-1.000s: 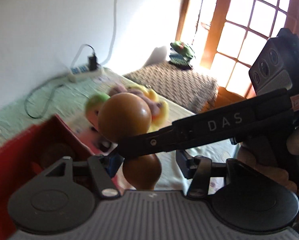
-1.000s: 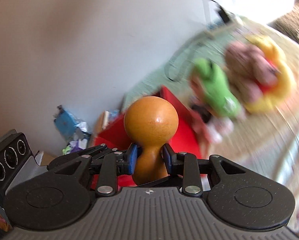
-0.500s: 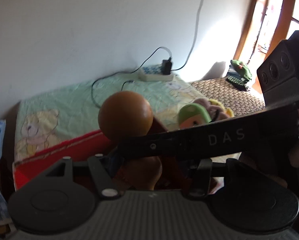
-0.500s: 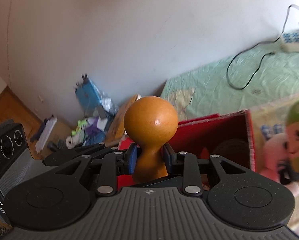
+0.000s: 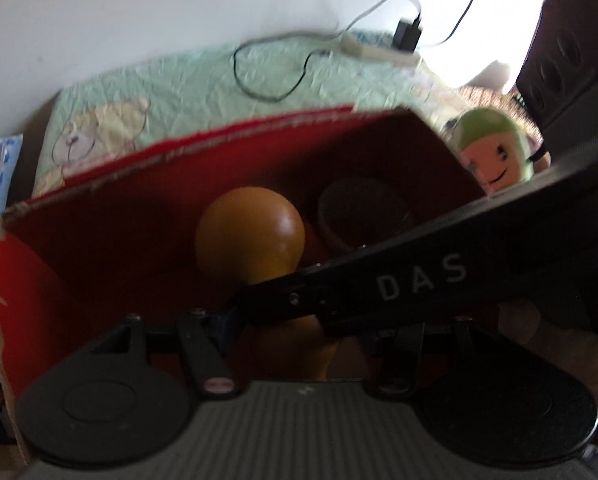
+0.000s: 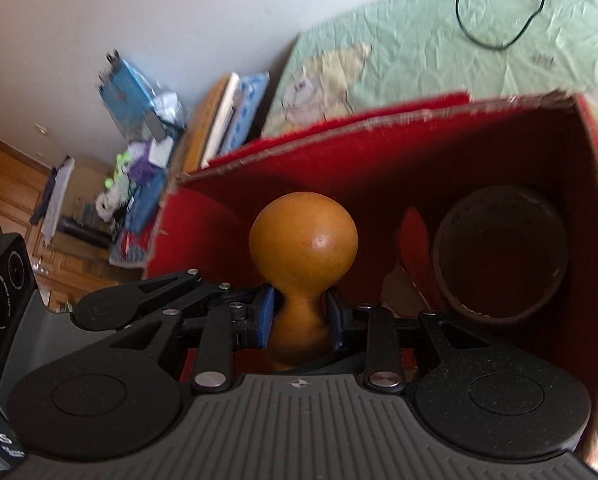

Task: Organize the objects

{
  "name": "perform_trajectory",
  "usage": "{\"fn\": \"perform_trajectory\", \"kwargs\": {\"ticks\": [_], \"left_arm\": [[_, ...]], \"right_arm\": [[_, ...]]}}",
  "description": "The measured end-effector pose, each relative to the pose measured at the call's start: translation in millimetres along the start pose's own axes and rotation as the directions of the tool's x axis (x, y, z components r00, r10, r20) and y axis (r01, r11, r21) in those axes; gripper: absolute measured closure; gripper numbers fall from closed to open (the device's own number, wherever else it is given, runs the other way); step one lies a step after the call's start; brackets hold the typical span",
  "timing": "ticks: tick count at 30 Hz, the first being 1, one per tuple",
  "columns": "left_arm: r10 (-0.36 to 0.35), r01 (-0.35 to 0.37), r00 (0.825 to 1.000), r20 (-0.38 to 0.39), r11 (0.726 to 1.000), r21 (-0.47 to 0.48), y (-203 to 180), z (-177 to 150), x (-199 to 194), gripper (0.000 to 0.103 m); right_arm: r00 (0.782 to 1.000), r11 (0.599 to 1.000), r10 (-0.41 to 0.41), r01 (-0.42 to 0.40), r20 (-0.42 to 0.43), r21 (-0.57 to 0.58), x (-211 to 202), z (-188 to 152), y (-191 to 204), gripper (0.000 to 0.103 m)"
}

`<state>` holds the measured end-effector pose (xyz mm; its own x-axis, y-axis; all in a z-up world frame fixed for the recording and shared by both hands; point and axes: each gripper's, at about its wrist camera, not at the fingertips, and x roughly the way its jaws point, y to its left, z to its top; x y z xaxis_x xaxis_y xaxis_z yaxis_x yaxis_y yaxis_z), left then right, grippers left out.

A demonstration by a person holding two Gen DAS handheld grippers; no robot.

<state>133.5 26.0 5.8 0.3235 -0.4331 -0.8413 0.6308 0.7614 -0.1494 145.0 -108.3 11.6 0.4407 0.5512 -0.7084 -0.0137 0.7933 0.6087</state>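
Observation:
An orange wooden knob-shaped object [image 6: 303, 248] with a round head and narrow neck is held over the open red cardboard box [image 6: 379, 148]. My right gripper [image 6: 299, 320] is shut on its neck. In the left wrist view the same object [image 5: 250, 236] shows inside the box [image 5: 111, 216], with my right gripper's arm crossing in front. My left gripper [image 5: 299, 332] sits just below the object; its jaws are hidden behind that arm. A dark round container [image 6: 499, 252] lies in the box's right part.
A green-capped plush toy [image 5: 493, 152] sits right of the box on the pale green bedsheet [image 5: 203, 76]. A power strip with cables [image 5: 379, 50] lies near the wall. Books and clutter [image 6: 139, 120] are stacked left of the bed.
Both grippers have swung left and down from the plush toys to the red box. The orange object now sits low inside the box opening, still held by my right gripper.

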Motion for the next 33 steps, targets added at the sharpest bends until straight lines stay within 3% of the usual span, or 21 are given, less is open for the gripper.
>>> {"fn": "perform_trajectory", "kwargs": {"ticks": [7,11,22,33], "left_arm": [[0.029,-0.034,0.994,-0.106,0.998,-0.049,6.1,6.3,13.7,0.048],[0.041,-0.05,0.988,-0.146,0.997,-0.055,5.4,7.8,19.0,0.043],[0.067,-0.082,0.984,-0.166,0.993,-0.088,14.0,9.9,24.1,0.028],[0.134,-0.144,0.978,-0.162,0.988,-0.054,9.0,9.9,24.1,0.022]], "right_arm": [[0.997,0.999,0.012,-0.008,-0.082,0.053,12.5,1.2,-9.3,0.072],[0.993,0.998,-0.056,0.06,-0.103,0.031,17.1,-2.7,-4.8,0.072],[0.991,0.991,-0.088,0.097,-0.103,0.088,18.6,-1.9,-14.5,0.072],[0.993,0.99,-0.085,0.094,-0.087,0.103,16.3,-1.6,-18.5,0.071]]}}
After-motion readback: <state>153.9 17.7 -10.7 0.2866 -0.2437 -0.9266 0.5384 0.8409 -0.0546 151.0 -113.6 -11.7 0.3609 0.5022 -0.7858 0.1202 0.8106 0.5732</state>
